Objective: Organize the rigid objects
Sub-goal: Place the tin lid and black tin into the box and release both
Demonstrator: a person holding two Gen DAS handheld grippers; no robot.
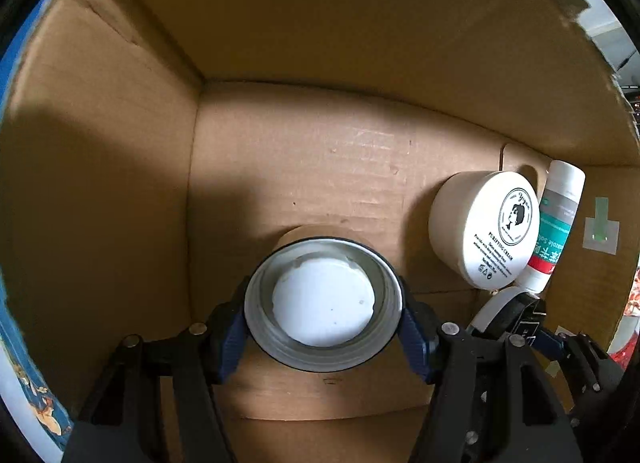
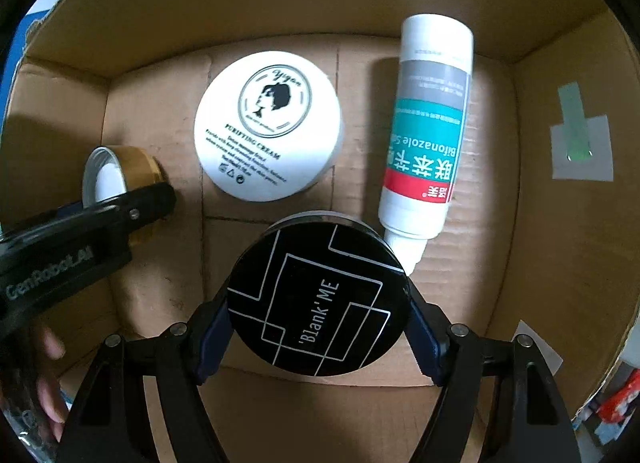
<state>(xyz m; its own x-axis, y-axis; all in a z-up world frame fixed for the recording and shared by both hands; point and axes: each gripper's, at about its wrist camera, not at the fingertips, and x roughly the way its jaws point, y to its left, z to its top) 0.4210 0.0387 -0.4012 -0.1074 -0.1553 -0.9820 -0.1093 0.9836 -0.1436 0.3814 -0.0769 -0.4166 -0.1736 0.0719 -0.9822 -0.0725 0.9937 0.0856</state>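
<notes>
Both grippers reach down into a cardboard box (image 2: 568, 255), whose brown walls close in on every side. On its floor a white cream jar (image 2: 269, 125) with a printed lid lies just beside a white bottle (image 2: 428, 131) with a teal and red label; the bottle lies on its side, its nozzle end pointing toward the right gripper's load. A patch of grey tape with a green strip (image 2: 580, 143) sticks to the box wall on the right. The left gripper (image 1: 323, 303) is clamped on a gold jar (image 1: 323, 299) with a white inner cap, its blue pads pressing the rim from either side, low over the floor near the box's left wall; whether the jar touches the floor cannot be told. The right gripper (image 2: 318, 299) grips a black round case (image 2: 318, 299) with white line work and lettering, its fingers set against the case's edges, right next to the bottle's nozzle and just in front of the cream jar. A person's fingertips (image 2: 52, 347) show at the lower left of the right wrist view.
</notes>
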